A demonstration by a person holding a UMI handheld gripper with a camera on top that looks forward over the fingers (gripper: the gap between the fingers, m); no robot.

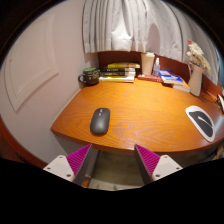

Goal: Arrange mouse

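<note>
So my claw (113, 160) is wide open and holding nothing, hanging back off the wooden desk (140, 115) edge to line up on the dark oval mouse (100, 121), sitting far from its white mousepad (201, 122).

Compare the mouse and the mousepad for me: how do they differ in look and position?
The mouse is dark, rounded and small; the mousepad is pale, flat and wider. The mouse sits just ahead of the open gripper, slightly left of it; the mousepad lies far to the right at the desk edge. The two are well apart. Both rest on the desk.
</note>
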